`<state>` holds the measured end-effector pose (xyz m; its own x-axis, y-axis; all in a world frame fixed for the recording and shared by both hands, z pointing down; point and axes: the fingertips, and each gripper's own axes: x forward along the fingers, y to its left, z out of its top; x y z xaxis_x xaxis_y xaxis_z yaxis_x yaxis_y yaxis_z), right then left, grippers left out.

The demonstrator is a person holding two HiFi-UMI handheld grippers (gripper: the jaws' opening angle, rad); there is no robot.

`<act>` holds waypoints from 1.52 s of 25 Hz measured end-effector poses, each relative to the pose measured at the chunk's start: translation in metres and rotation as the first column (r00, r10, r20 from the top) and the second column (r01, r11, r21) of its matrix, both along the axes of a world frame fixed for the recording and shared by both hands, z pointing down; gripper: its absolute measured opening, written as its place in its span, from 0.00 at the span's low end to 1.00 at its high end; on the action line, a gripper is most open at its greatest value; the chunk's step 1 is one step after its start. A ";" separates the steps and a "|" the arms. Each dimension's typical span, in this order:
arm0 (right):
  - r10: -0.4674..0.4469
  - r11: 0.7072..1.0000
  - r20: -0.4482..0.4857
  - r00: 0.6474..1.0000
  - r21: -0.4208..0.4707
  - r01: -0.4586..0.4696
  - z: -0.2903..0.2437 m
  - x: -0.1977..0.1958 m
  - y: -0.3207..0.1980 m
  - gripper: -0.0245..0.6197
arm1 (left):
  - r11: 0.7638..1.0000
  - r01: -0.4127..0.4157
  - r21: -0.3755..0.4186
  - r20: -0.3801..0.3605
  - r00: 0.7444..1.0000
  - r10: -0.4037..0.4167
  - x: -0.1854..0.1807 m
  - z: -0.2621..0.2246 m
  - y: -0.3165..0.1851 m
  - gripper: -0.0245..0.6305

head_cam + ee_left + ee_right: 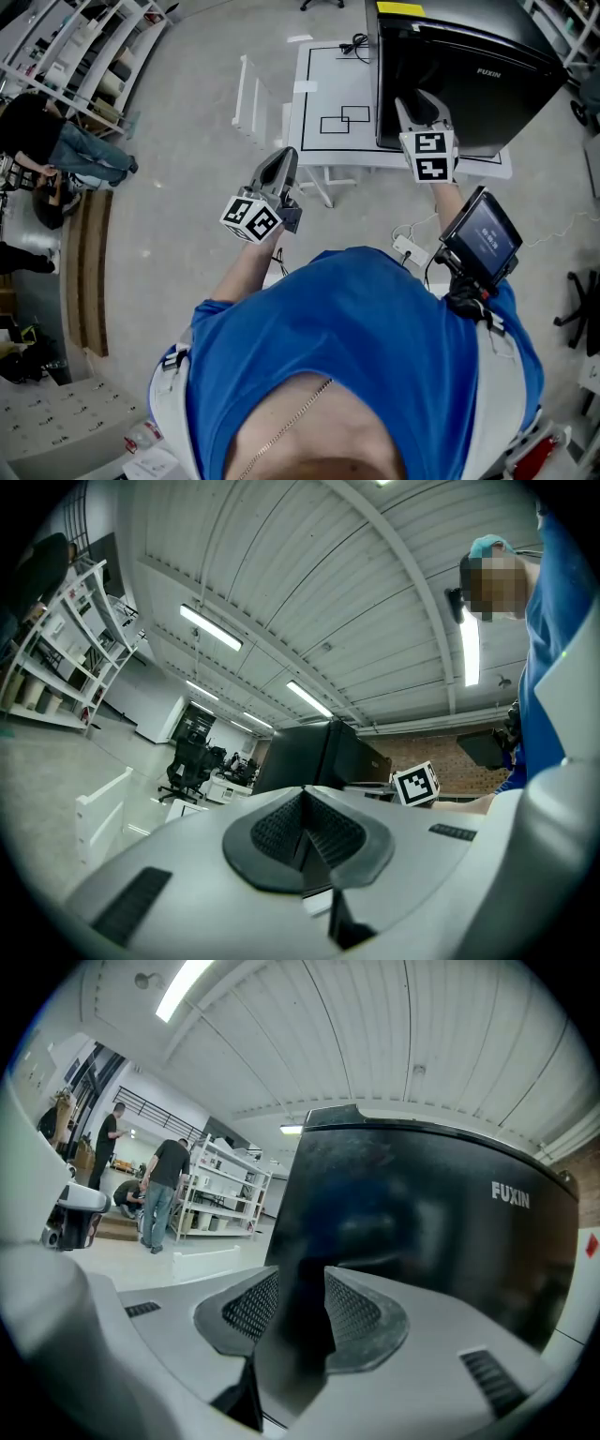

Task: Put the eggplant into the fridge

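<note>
— How do the 2 stand?
— The left hand-held gripper [305,832] is clenched on nothing, pads pressed together, held up in the air beside the worktop [314,94]. The right hand-held gripper [298,1316] is released, its jaws apart.
— And the fridge?
— The black fridge [469,75] stands on the white worktop, and its dark front fills the gap between the right jaws.
— The eggplant?
— I cannot tell where it is.

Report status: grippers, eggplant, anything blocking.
Left gripper shut, empty. Right gripper open, facing the closed fridge. Eggplant not in view.
</note>
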<state>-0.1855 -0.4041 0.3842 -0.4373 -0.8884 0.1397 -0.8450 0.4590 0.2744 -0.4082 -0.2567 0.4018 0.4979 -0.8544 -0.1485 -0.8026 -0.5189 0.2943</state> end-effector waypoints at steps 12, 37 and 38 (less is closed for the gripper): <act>-0.023 1.000 0.028 0.999 -0.017 0.023 0.011 0.001 -0.003 0.28 | 1.000 -0.017 -0.004 0.002 1.000 0.017 0.016 0.013 -0.014 0.05; 0.097 0.995 0.111 0.989 -0.020 -0.096 -0.019 0.197 0.170 0.04 | 0.983 -0.181 0.001 -0.014 0.983 0.181 0.211 -0.011 0.054 0.05; 0.104 0.995 0.117 0.988 -0.022 -0.102 -0.018 0.205 0.177 0.04 | 0.982 -0.188 -0.001 -0.013 0.982 0.188 0.219 -0.010 0.058 0.05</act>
<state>0.0195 -0.2272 0.3660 -0.3580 -0.9275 0.1074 -0.9138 0.3717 0.1636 -0.1895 -0.1991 0.3916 0.6479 -0.7459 -0.1544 -0.6868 -0.6597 0.3053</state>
